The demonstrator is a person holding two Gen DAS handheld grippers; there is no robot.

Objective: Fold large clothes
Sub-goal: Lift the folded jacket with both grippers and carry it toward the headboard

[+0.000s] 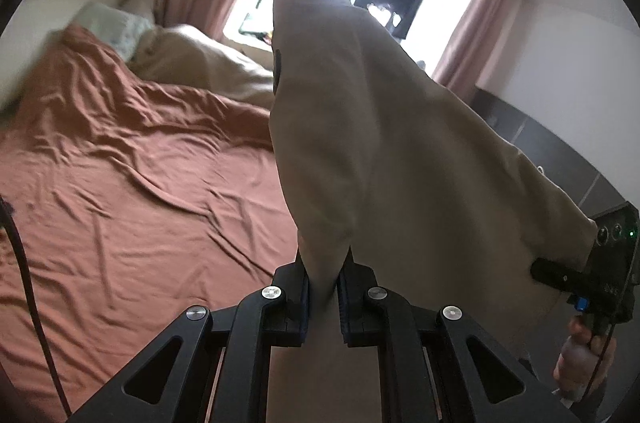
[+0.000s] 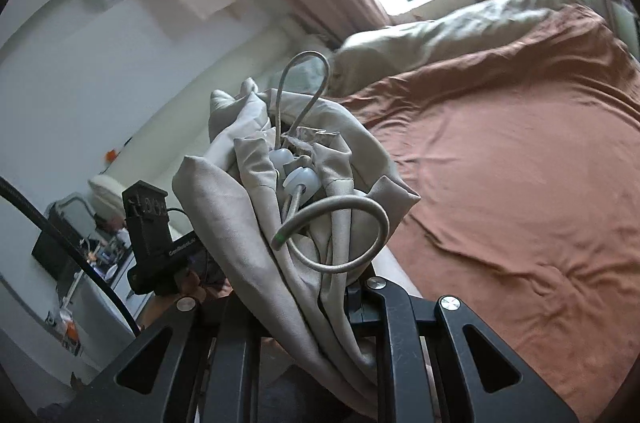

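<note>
beige garment (image 1: 380,143) held up over rust bedsheet (image 1: 120,183), smooth, taut | L gripper (image 1: 323,297) clamped on edge | R gripper (image 2: 320,303) clamped on bunched hem w/ drawcord (image 2: 344,223) + toggles

Left wrist view: the garment (image 1: 380,143) hangs from the left gripper (image 1: 323,293) and blocks the centre and right, reaching the right gripper (image 1: 568,277) at the right edge. Left of it the bed (image 1: 120,183) lies open, wrinkled sheet only; a quilt (image 1: 208,63) and pillow (image 1: 116,23) occupy its far end. A cable (image 1: 28,287) runs down the left edge.

Right wrist view: bunched cloth and cord loops (image 2: 344,223) fill the near centre. Open bed surface lies to the right.
</note>
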